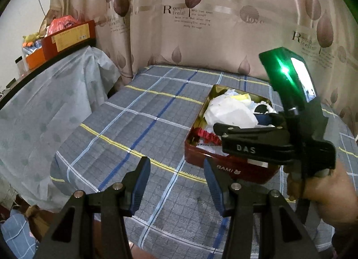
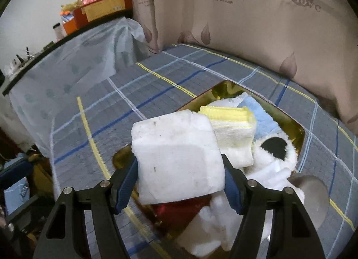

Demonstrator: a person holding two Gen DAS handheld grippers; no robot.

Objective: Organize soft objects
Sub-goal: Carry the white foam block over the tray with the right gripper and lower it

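A red tin box (image 1: 226, 165) with a gold inside (image 2: 288, 122) sits on the plaid bed and holds several soft things: a yellow and white cloth (image 2: 232, 125), a light blue cloth (image 2: 261, 113), a white fluffy piece with a black patch (image 2: 275, 147) and something red (image 1: 208, 136). My right gripper (image 2: 180, 165) is shut on a white foam block (image 2: 176, 156) and holds it over the box's near end; it also shows in the left wrist view (image 1: 246, 138). My left gripper (image 1: 176, 174) is open and empty, just left of the box's front.
The plaid bedspread (image 1: 138, 125) spreads to the left of the box. A leaf-print curtain (image 1: 201, 24) hangs behind. At left a covered table (image 1: 51, 93) carries a red carton (image 1: 69, 37) and clutter.
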